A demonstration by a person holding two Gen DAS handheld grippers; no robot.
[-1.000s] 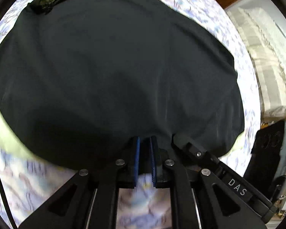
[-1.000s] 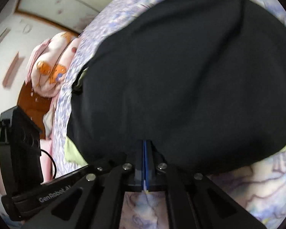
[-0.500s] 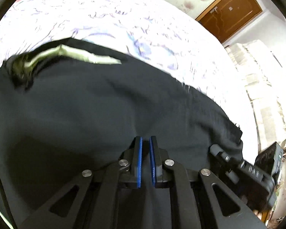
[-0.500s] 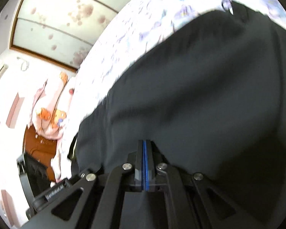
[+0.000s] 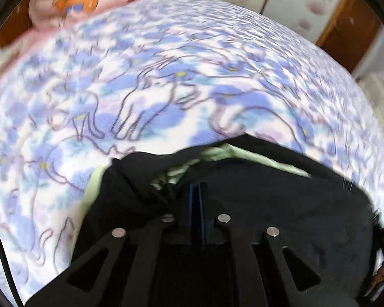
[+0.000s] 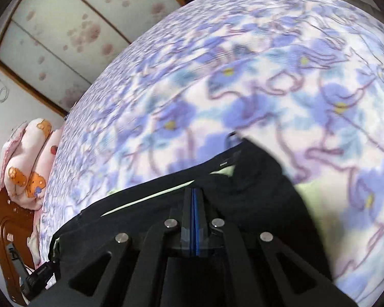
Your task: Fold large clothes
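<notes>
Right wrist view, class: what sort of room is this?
Most likely a bedroom: a floral blanket covers a bed, pink pillows lie at its wooden headboard, and sliding wardrobe doors stand behind.

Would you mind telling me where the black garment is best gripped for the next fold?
Probably along its far edge, where the black garment shows pale green lining on the floral blanket. That edge lies loose and raised, so come in low from the near side. Both the left gripper and right gripper are shut on it.
</notes>
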